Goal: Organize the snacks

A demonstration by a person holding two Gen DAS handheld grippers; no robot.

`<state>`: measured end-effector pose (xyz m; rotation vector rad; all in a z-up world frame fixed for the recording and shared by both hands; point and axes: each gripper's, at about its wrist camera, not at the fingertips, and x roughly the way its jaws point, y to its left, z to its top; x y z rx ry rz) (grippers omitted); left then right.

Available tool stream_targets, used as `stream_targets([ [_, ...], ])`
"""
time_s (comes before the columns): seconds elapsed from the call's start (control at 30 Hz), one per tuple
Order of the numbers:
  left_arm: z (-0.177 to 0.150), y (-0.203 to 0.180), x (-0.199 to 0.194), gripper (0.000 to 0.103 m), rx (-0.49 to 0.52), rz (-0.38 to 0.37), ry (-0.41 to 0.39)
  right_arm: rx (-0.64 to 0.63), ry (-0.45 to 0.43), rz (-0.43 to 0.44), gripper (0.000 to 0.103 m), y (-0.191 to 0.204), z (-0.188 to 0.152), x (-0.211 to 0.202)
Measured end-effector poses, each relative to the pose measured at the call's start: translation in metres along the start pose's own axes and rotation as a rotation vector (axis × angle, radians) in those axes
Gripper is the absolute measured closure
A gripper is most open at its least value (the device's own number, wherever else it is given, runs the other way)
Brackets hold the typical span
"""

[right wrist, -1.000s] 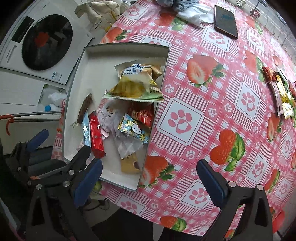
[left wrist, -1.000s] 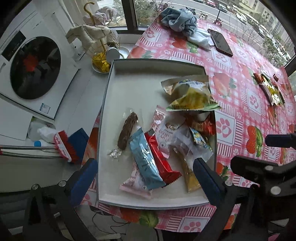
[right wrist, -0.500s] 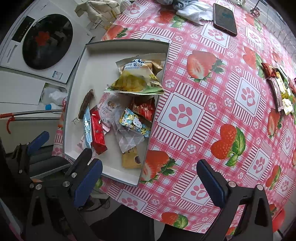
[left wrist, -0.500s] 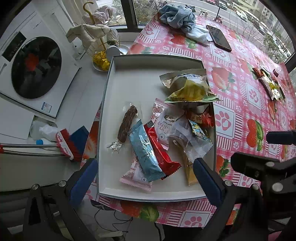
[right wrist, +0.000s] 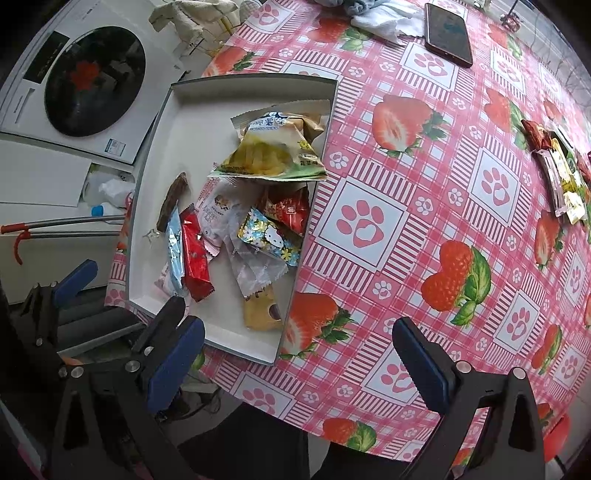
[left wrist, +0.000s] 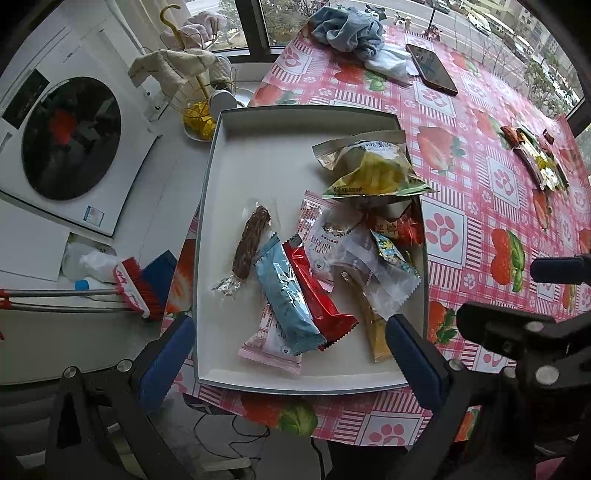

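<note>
Tray (left wrist: 258, 177): matt white, smooth, looks like card or plastic; cannot tell which. Blue packet (left wrist: 286, 295) and red packet (left wrist: 317, 295): glossy foil-like film, crinkled. Chip bag (left wrist: 369, 170): shiny printed film. Clear wrapper (left wrist: 380, 280): translucent plastic, creased. Tablecloth (right wrist: 424, 177): smooth, slightly sheened, looks like vinyl. Phone (right wrist: 447, 33): glossy dark glass. Cloth (left wrist: 347, 29): soft, rumpled fabric. Gripper pads (right wrist: 177, 365): matt blue, rubbery.
</note>
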<state>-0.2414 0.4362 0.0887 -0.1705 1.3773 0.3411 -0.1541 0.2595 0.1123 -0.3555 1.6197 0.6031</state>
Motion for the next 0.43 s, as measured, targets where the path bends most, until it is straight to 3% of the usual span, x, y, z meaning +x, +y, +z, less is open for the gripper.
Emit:
stream_targets([
  [0.33,0.0015,-0.0002,0.0026,0.0,-0.014,0.008,0.008,0.002,0.009,0.009,0.001,-0.0032,0.0001,0.0011],
  [0.43,0.0016,-0.0007,-0.0023,0.0,-0.011,-0.006,-0.026,0.003,0.007,0.019,0.001,-0.0052,-0.0002,0.0011],
])
